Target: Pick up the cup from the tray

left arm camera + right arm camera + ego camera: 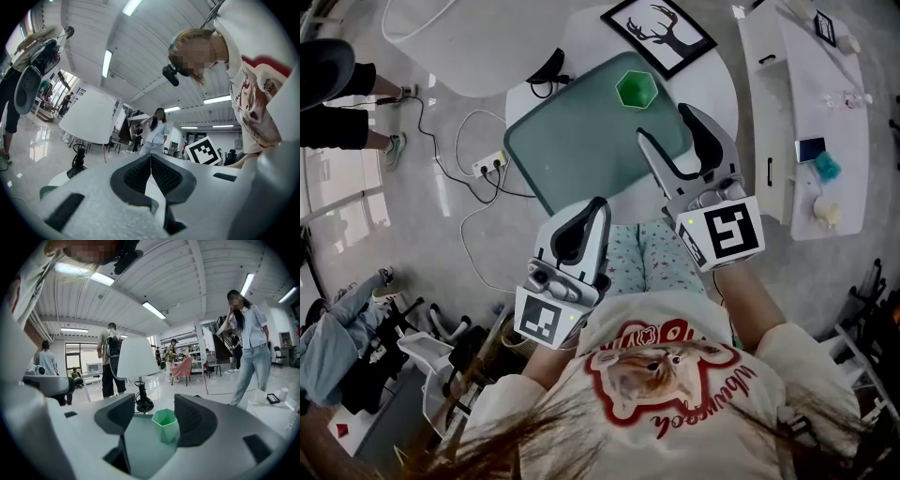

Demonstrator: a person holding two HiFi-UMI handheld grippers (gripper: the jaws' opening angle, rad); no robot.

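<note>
A green faceted cup (pixel 637 89) stands upright near the far right corner of the grey-green tray (pixel 572 155). My right gripper (pixel 673 133) hangs open over the tray's right side, short of the cup. In the right gripper view the cup (pixel 166 424) sits ahead between the spread jaws of my right gripper (pixel 154 414), apart from both. My left gripper (pixel 598 208) is at the tray's near edge, jaws pressed together with nothing in them. In the left gripper view my left gripper (pixel 151 159) points up toward the room, and the cup is out of sight.
The tray lies on a round white table (pixel 717 70). A framed deer picture (pixel 660 34) lies behind the cup, a black lamp base (pixel 548 68) at the tray's far left. A white shelf unit (pixel 806 112) stands to the right. Cables and a power strip (pixel 489 164) lie on the floor at left. People stand around.
</note>
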